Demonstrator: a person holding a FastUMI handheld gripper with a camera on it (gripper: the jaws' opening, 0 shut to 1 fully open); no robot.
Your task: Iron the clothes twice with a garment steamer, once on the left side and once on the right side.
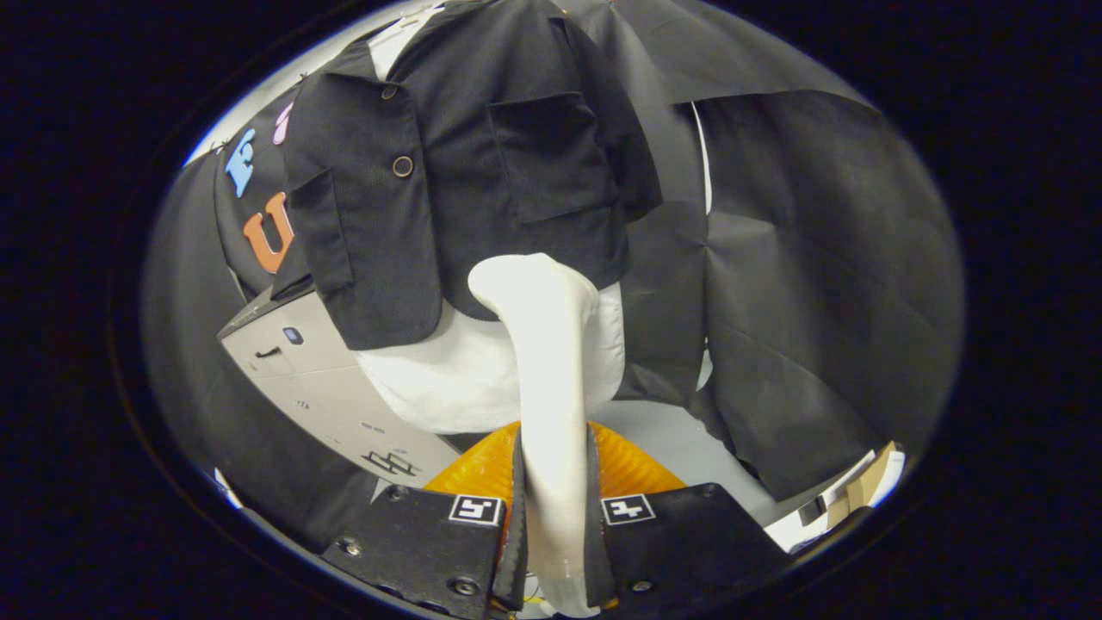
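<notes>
A grey cabinet stands at the far left, low against the booth wall and well clear of the work. Next to it hangs the black jacket, worn over a white garment whose hem shows below the jacket's bottom edge; hanging keeps both fronts flat and reachable for vertical passes. The left front panel carries a button; the right front carries a chest pocket.

The tongs are closed on the steamer, both fingers pressing its handle, with an orange part of the unit just behind the fingers. The steamer head sits at the jacket's lower hem, near the right panel, apparently positioned for an upward stroke.

To the right, dark cloth hangs loose; open room exists between it and the jacket's edge. Some cardboard lies at the far right, below.
</notes>
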